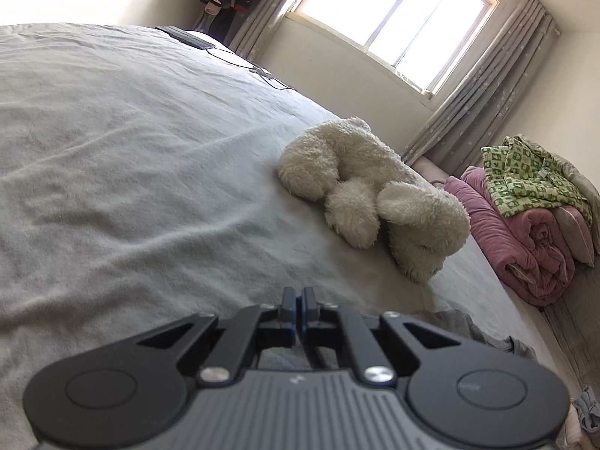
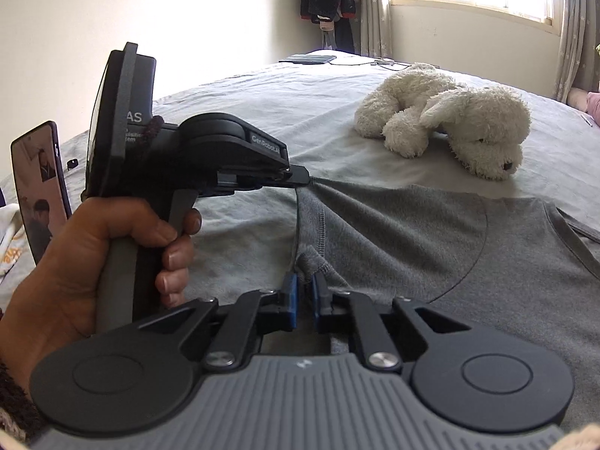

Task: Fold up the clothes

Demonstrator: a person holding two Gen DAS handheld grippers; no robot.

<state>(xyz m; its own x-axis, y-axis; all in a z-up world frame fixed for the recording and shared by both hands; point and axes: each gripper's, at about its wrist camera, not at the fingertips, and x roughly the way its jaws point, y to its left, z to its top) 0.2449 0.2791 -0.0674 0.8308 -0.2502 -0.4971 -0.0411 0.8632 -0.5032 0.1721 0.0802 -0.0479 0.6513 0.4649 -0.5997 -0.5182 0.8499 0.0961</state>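
On bed (image 2: 232,93), L tongs (image 2: 305,179) & R tongs (image 2: 304,292) pinch grey shirt (image 2: 412,232)

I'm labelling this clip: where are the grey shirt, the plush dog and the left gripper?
Grey shirt (image 2: 431,247): right wrist view, flat middle of the fabric.
Plush dog (image 2: 483,127): right wrist view, its head.
Left gripper (image 2: 305,179): right wrist view, fingertips pinching the shirt's edge.

White plush dog (image 2: 446,120) near the bed's (image 1: 112,150) far edge, dark tablet (image 2: 307,59) at its far corner, pink quilt (image 1: 525,240) beside the bed.
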